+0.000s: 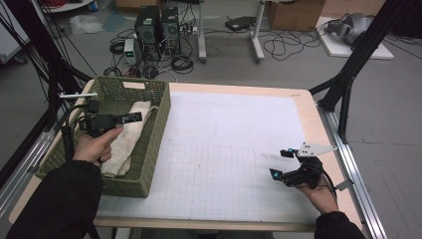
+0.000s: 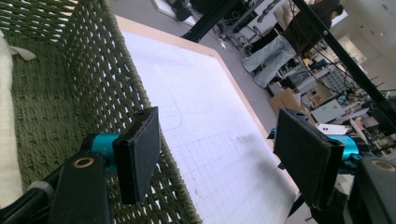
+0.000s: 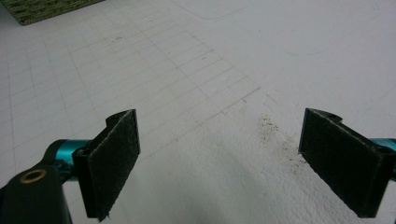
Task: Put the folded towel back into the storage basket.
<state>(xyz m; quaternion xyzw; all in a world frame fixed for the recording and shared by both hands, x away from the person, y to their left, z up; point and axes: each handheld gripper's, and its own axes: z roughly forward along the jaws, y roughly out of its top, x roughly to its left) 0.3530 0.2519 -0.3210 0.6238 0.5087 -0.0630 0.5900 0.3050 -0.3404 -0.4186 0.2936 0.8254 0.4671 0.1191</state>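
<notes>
The green basket [image 1: 149, 144] hides the lower part of the white cloth [image 1: 130, 130] behind its near wall. In the left gripper view, the cloth [image 2: 7, 140] is cut off by the left edge. The left hand [image 1: 97, 144] covers part of the cloth too. In the right gripper view, just a corner of the basket [image 3: 46, 8] peeks in at the top edge.

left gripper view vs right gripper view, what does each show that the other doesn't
Left gripper view alone: the inside of the green woven basket, a cream cloth lying in it, the table's wooden edge and the cluttered room beyond. Right gripper view alone: a dark speckled smudge on the mat, close up, between its open jaws. Shared: the white gridded mat, a bit of the basket, and an open claw with black padded jaws, left claw and right claw.
</notes>
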